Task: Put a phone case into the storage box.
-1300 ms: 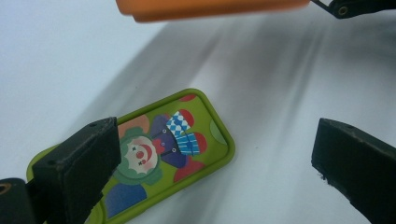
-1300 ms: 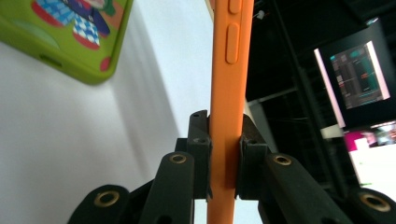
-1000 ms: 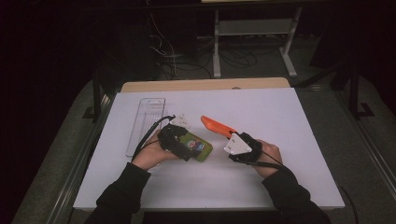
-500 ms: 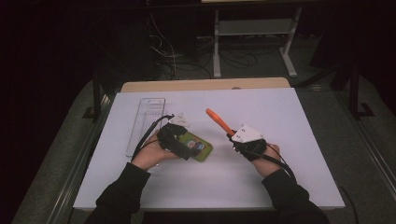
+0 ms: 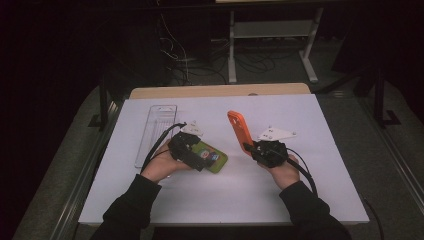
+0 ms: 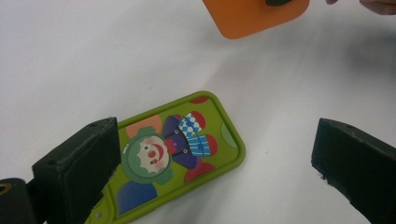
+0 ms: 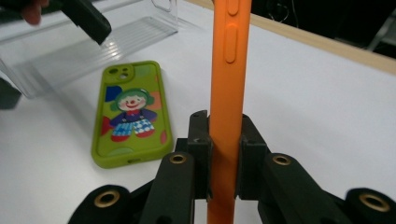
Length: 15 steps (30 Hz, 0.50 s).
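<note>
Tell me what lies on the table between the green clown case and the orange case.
Nothing: in the left gripper view only bare white table separates the green clown case from the orange case. The high view agrees.

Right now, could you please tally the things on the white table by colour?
Orange phone case, clamped in the right gripper: 1
Green phone case with a clown picture, flat on the table: 1
Clear plastic tray: 1
Total: 3

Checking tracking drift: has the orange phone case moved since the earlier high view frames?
Yes. The orange phone case, clamped in the right gripper, has swung from lying low and pointing left to pointing toward the table's far edge, farther from the green clown case.
</note>
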### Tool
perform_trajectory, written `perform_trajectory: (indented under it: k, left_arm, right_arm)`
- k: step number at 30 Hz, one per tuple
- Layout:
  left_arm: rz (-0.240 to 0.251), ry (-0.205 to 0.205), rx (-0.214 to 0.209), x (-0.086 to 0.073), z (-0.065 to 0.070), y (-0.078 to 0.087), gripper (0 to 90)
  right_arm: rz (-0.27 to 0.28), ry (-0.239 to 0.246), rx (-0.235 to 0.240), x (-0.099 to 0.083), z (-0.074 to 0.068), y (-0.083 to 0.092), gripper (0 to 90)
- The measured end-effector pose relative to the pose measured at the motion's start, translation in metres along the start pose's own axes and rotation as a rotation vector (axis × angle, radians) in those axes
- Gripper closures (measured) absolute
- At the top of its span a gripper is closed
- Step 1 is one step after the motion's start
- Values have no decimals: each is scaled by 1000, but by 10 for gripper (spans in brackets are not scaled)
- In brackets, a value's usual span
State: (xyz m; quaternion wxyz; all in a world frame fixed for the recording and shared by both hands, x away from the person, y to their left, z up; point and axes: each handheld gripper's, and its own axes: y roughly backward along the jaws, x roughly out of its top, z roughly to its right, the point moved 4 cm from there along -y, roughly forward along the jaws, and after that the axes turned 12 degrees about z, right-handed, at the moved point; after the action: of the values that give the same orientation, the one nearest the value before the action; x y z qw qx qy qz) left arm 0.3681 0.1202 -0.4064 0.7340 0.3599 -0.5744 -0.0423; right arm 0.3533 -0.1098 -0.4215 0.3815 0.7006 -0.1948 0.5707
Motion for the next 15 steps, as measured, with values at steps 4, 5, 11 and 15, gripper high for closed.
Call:
perform_trajectory:
  k: [4, 5, 11, 15]
  left_arm:
    - [4, 3, -2, 0, -1, 0, 7]
    - [4, 4, -4, 0, -1, 0, 7]
    - [59, 67, -11, 6, -3, 3, 7]
    - [85, 87, -14, 10, -4, 4, 7]
  right_arm:
    - [5, -80, 22, -1, 2, -1, 780]
    - [8, -88, 32, -1, 1, -1, 780]
    - [-3, -95, 38, -2, -3, -3, 780]
    - [-9, -91, 45, -4, -6, -5, 781]
